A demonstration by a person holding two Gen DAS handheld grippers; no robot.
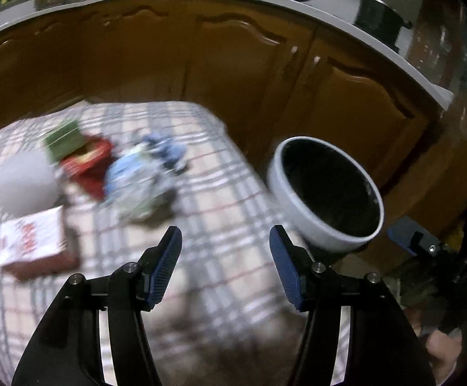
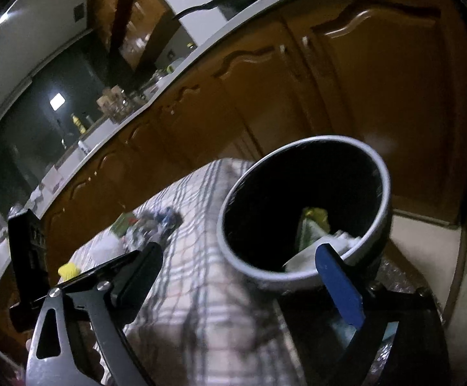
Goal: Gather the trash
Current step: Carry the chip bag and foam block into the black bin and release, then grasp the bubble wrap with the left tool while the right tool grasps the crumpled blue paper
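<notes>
step: between pickups | left gripper (image 1: 225,238) wide open, empty, above plaid tablecloth (image 1: 227,193) | right gripper (image 2: 238,255) gaping, empty, at trash bin (image 2: 367,157) rim (some scraps inside) | next: you grab crumpled blue wrapper (image 1: 136,177), carry right to bin

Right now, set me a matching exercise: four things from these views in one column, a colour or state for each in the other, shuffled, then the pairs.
Column one:
1. left gripper
2. trash bin
3. tablecloth
4. flat box

Column two:
A. checked pattern
B. white top with red print
C. open, holding nothing
D. pale rim, dark inside, some trash already in it

Pairs: 1-C, 2-D, 3-A, 4-B
</notes>
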